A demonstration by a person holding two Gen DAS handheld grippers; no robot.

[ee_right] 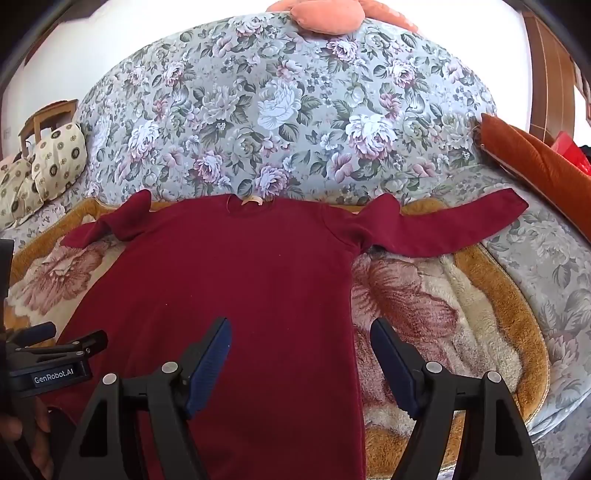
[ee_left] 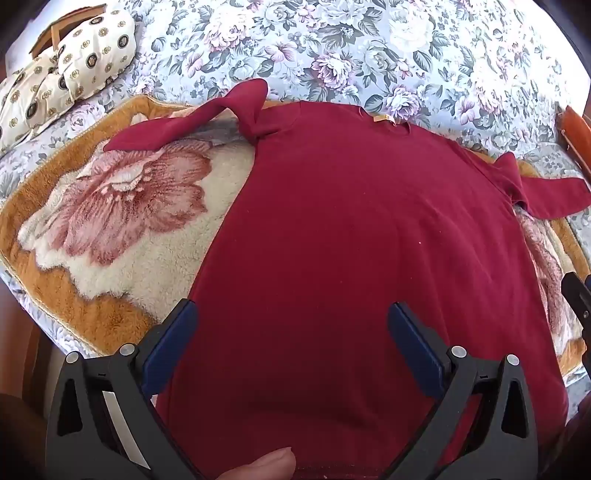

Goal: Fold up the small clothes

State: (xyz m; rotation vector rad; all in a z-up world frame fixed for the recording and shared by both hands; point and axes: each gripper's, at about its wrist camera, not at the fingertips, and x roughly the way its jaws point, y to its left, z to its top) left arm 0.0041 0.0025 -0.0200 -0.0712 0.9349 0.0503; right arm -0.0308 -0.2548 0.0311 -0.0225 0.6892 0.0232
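Burgundy long-sleeved top [ee_right: 236, 280] lies flat on a flower-patterned blanket [ee_right: 436, 314] over the sofa, hem cut off below both wide-open, empty hand-held grippers, left [ee_left: 291, 325] and right [ee_right: 301, 339], left sleeve [ee_left: 192, 122] bunched.

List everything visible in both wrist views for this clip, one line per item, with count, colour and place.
shirt: 1, dark red, long-sleeved, spread flat on the blanket, collar away from the cameras
blanket: 1, cream and orange plush with a pink flower, under the shirt
bedspread: 1, grey-blue floral, covers the bed
patterned pillows: cream with dark medallions, far left; count unclear
orange cushion: 1, rust orange, right edge
peach cushion: 1, far end of bed
wooden chair: 1, behind the pillows
left gripper: 1, black, blue pads, jaws open over the shirt's lower part
right gripper: 1, same colours, jaws open over the shirt's right edge
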